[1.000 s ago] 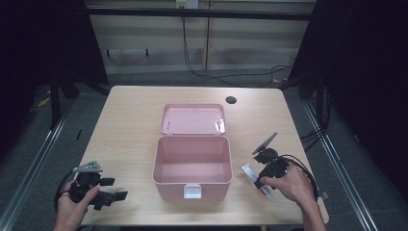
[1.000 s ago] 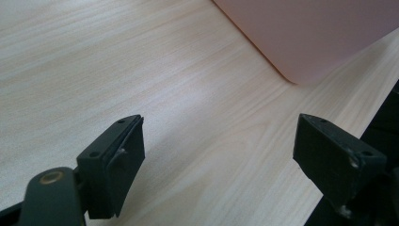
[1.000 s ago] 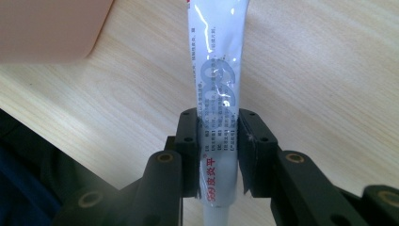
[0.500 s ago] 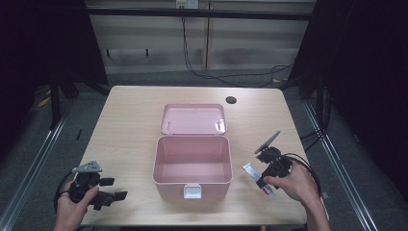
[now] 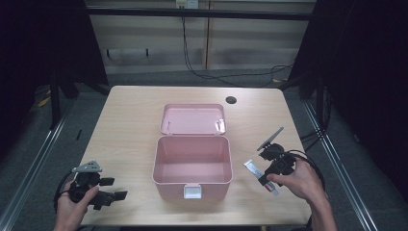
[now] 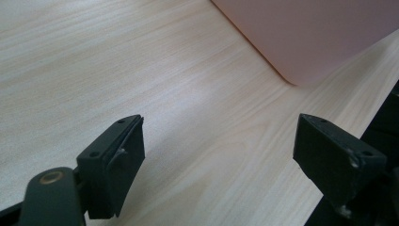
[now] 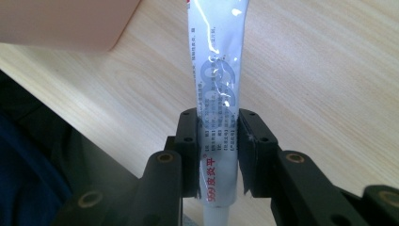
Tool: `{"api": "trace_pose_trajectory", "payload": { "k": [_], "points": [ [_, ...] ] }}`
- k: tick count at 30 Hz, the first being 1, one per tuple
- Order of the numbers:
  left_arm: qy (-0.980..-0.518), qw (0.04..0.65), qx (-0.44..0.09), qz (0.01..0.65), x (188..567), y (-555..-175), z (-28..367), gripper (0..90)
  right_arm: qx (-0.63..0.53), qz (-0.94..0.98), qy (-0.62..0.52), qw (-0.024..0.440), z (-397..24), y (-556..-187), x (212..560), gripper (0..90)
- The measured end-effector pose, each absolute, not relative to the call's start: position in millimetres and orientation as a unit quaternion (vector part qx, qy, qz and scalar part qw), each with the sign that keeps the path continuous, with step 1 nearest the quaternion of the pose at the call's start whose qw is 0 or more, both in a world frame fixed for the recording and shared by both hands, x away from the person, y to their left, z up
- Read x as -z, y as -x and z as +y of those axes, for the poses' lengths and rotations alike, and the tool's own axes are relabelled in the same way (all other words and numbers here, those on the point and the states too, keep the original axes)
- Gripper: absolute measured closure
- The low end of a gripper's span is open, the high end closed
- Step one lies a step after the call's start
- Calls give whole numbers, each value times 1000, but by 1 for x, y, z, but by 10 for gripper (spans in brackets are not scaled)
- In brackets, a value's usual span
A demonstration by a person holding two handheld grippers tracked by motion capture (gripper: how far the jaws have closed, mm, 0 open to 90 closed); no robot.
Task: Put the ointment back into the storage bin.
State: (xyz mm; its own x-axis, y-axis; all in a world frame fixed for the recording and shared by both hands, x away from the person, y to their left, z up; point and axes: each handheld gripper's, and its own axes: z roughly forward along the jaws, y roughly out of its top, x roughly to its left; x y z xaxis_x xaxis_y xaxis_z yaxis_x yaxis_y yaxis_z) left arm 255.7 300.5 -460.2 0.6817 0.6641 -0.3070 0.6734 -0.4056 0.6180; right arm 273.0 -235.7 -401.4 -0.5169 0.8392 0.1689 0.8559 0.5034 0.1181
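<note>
A pink box [image 5: 191,163] stands open at the table's middle, its lid [image 5: 193,119] lying flat behind it. To the right of the box, my right gripper [image 5: 266,179] is shut on a white ointment tube [image 5: 253,169] with red print. In the right gripper view the two pads clamp the tube [image 7: 216,94] near its cap end, and it points away over the wood toward the box corner [image 7: 70,23]. My left gripper [image 5: 113,195] rests at the front left, open with bare wood between its jaws. The box's rounded corner [image 6: 310,42] shows ahead in the left gripper view.
A round cable hole [image 5: 231,100] sits at the table's back right. The table's front edge [image 5: 192,224] runs close under both hands. Dark floor and metal rails lie on either side of the table.
The right hand has shifted slightly with the tube in its jaws. The left hand and the box have stayed where they were.
</note>
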Motion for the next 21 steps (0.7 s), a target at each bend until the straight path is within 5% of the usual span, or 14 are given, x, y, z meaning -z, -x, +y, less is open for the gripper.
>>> {"api": "trace_pose_trajectory", "payload": {
  "k": [21],
  "points": [
    [-838, 374, 9, 398, 460, -256, 302, 170, 98, -889, 446, 31, -234, -276, 366, 716]
  ]
}}
